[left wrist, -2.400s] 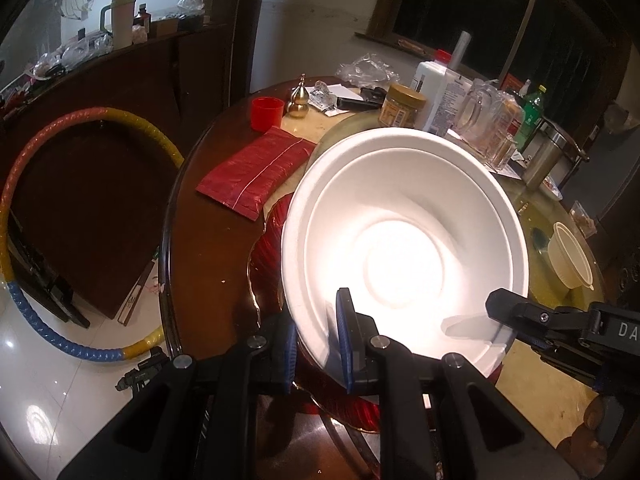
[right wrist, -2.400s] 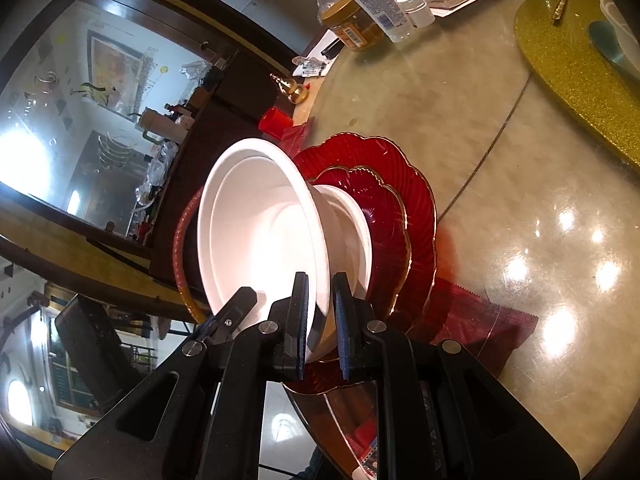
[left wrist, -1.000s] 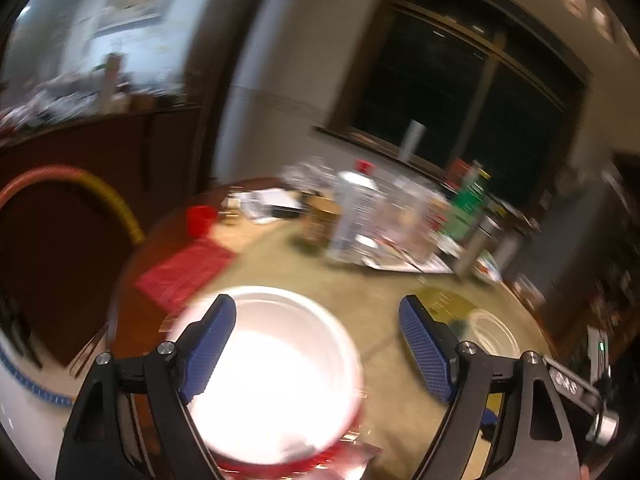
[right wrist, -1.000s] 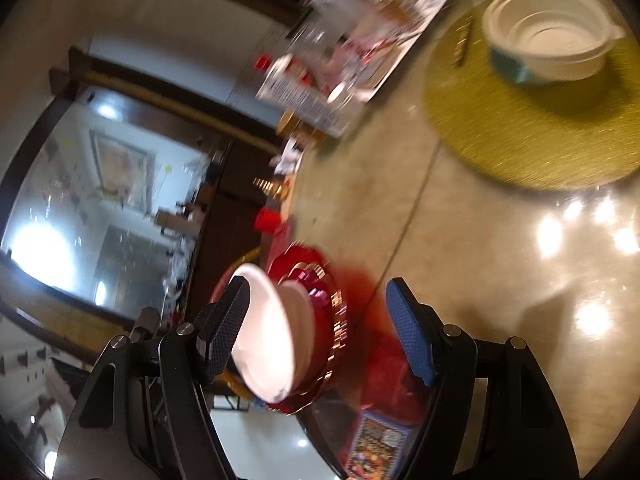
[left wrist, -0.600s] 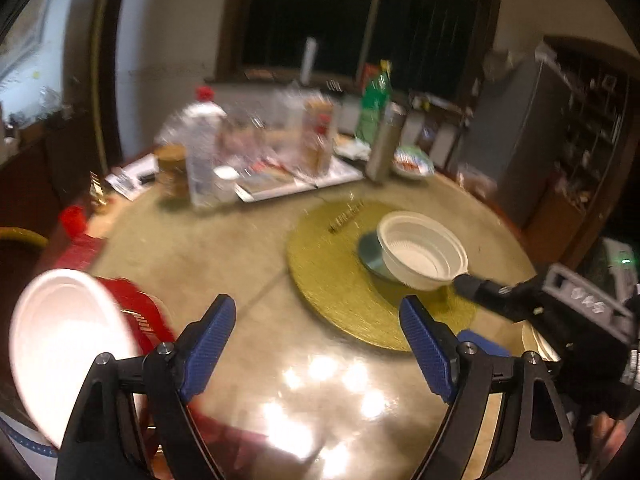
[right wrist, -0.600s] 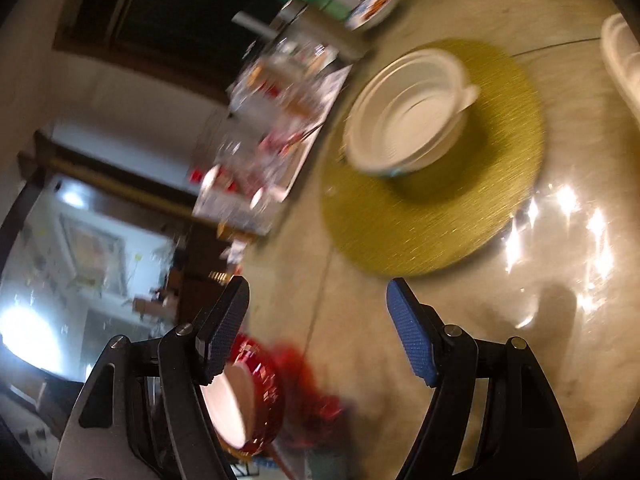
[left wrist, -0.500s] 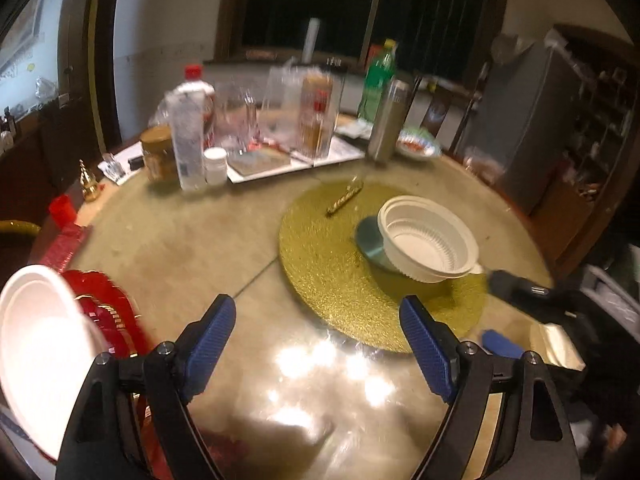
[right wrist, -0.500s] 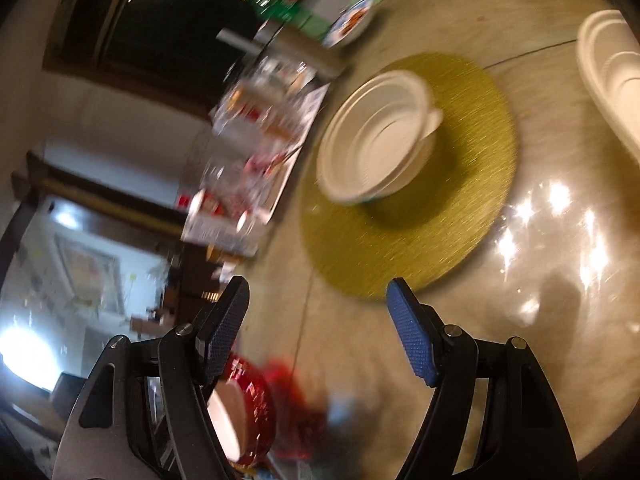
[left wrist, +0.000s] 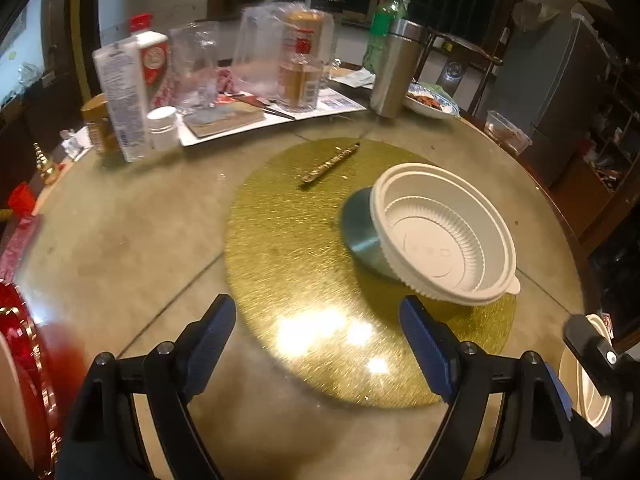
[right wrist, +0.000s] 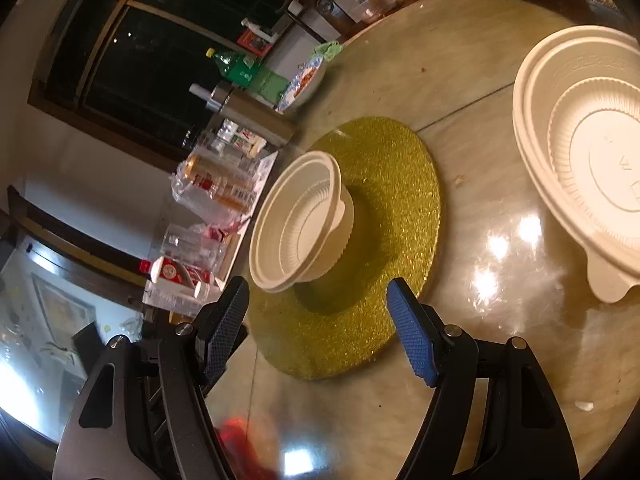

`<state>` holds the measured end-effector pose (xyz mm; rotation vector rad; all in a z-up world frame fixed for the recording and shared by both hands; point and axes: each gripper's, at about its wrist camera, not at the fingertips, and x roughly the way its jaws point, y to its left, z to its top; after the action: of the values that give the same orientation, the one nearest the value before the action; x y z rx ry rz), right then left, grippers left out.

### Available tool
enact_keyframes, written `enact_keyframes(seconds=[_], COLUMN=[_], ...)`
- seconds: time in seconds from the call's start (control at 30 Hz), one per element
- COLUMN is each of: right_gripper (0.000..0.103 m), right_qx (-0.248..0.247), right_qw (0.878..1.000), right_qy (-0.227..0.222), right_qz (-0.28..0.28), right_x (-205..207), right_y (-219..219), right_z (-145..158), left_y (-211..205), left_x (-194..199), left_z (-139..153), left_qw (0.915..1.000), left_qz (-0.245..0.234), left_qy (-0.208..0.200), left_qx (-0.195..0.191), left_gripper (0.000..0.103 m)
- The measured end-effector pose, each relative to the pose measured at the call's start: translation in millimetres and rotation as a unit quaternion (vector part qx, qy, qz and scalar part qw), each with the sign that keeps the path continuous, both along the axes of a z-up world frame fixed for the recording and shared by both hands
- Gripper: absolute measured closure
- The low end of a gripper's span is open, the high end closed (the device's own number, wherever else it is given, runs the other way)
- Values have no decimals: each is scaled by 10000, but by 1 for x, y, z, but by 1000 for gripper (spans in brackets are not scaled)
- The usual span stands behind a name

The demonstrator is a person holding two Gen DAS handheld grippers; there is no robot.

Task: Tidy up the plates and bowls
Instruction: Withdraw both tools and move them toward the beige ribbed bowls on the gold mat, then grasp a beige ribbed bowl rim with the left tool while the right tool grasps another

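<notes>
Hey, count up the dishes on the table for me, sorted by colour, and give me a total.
White plastic bowls: 2, one on the gold mat, one on the bare table to the right
Red plates: 1 stack at the left edge, number of plates unclear
Blue-patterned dish: 1, holding food
Total: 4

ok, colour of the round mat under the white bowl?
Glittery gold-green; the round mat shows best in the left wrist view, under the white bowl.
</notes>
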<state>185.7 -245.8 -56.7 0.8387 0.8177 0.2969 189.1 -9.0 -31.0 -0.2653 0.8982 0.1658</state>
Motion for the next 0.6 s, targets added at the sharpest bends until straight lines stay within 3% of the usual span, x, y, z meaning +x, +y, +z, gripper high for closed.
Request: enact_keyframes(seconds=[0.33, 0.6], right_gripper=[31, 31], right_qx=[-230, -537], right_qw=[9996, 9984], right_qy=[-107, -135], right_qz=[79, -101], right_x=[4, 5], right_y=[2, 3], right_z=[-1, 8], left_y=[-6, 1], left_x=[35, 38], left_z=[-14, -13], left_qw=[10000, 9996], left_qz=[-70, -130], left_qy=[63, -81], left_qx=[-29, -238], left_gripper=[19, 19])
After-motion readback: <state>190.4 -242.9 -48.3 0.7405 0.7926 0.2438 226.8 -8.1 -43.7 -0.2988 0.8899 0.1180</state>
